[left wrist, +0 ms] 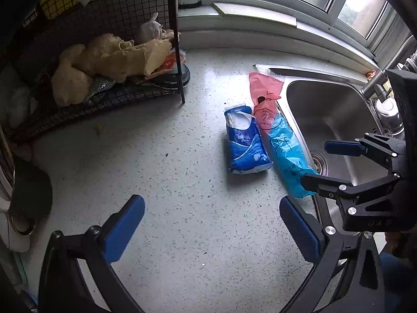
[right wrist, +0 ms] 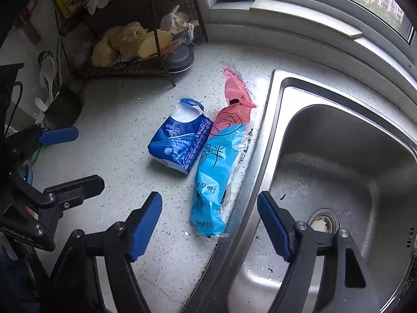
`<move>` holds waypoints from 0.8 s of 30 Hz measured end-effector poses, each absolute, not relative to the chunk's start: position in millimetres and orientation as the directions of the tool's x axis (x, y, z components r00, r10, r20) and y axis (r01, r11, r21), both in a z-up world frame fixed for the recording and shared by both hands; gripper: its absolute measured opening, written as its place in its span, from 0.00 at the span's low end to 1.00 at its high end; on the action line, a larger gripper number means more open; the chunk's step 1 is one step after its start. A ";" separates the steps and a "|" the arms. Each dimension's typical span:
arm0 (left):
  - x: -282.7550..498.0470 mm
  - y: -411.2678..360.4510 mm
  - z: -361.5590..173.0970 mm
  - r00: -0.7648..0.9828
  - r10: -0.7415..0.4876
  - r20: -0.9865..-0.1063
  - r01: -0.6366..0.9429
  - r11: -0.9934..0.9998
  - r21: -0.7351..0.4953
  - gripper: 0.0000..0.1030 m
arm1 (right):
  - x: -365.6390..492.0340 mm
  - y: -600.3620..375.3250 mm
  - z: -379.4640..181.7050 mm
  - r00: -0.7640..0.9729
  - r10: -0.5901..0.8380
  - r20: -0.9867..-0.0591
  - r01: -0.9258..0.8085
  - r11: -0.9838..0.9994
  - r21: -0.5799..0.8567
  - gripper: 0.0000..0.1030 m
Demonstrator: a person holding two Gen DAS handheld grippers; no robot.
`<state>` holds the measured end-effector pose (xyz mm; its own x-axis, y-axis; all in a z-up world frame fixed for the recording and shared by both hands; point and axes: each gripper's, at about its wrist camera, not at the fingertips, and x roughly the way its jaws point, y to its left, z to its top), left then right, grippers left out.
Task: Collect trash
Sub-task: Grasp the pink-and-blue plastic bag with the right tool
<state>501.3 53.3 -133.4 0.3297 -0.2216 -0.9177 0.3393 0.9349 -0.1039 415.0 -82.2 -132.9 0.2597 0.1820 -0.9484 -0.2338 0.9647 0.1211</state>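
We hover both grippers spread and empty above the speckled counter point(right wrist: 117, 109). Just ahead of the right gripper point(right wrist: 209, 224) lies the red-and-blue plastic wrapper point(right wrist: 213, 177), its edge on the sink rim point(right wrist: 263, 156); the blue tissue pack point(right wrist: 179, 143) touches its far side. We should probably pinch the wrapper's near end from above, well clear of the rim. The left gripper point(left wrist: 212, 232) waits over bare counter, and the wire rack point(right wrist: 135, 60) stands well beyond.

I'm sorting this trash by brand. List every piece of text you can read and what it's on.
"Vinda": side of the blue tissue pack.
"胖": large character on the red and blue bag; its smaller print is too blurred to read.
Yellow label by the rack: print too small to read.
Right tool body: embossed letters, unclear.
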 end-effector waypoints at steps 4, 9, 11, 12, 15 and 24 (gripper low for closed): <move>513.9 59.7 -145.5 0.309 -0.211 -0.927 0.335 0.937 -0.102 1.00 | 429.2 -76.4 -152.3 0.209 0.155 -0.966 -0.240 0.965 0.103 0.55; 519.1 67.6 -155.5 0.290 -0.218 -0.932 0.326 0.938 -0.118 1.00 | 428.4 -70.6 -167.6 0.153 0.136 -0.979 -0.265 0.960 0.092 0.39; 519.5 70.8 -158.6 0.286 -0.218 -0.933 0.320 0.939 -0.121 1.00 | 425.0 -66.8 -167.2 0.168 0.123 -0.978 -0.297 0.952 0.069 0.31; 519.5 71.4 -159.3 0.284 -0.221 -0.933 0.319 0.940 -0.125 1.00 | 423.2 -65.6 -166.5 0.171 0.122 -0.978 -0.307 0.949 0.065 0.28; 515.8 70.8 -155.3 0.284 -0.228 -0.932 0.320 0.938 -0.132 1.00 | 424.9 -66.3 -166.9 0.171 0.147 -0.974 -0.300 0.950 0.091 0.17; 516.6 52.0 -144.4 0.283 -0.258 -0.924 0.342 0.927 -0.154 1.00 | 403.8 -100.8 -132.4 0.259 0.182 -0.948 -0.226 0.966 0.124 0.10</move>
